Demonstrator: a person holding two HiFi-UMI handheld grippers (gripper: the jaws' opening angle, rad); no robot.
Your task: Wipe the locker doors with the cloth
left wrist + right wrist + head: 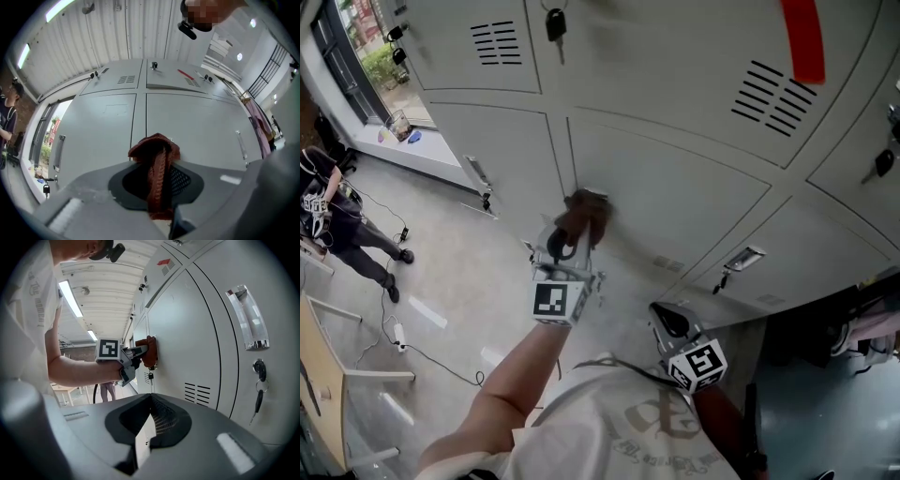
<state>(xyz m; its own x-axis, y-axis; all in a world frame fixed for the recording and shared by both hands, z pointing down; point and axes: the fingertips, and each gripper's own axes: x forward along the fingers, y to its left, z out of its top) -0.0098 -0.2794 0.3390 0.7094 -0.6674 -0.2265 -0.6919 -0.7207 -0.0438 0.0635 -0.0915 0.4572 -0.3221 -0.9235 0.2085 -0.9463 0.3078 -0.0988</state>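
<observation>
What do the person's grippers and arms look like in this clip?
Both the left gripper and right gripper are grey with dark padded jaws, each carrying a white cube with black square markers. The person wears a pale short-sleeved T-shirt with faint print.

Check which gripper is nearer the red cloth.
Left. The left gripper is shut on the cloth, pressing it to a locker door; the right gripper hangs back by the person's torso, empty.

A pale grey floor (450,272) runs to a tall window (370,52) with greenery outside, and a black cable (397,335) trails across it. At the left edge stands what may be a wooden table (314,375). Strip lights (70,296) glow on the ribbed ceiling (93,42).
</observation>
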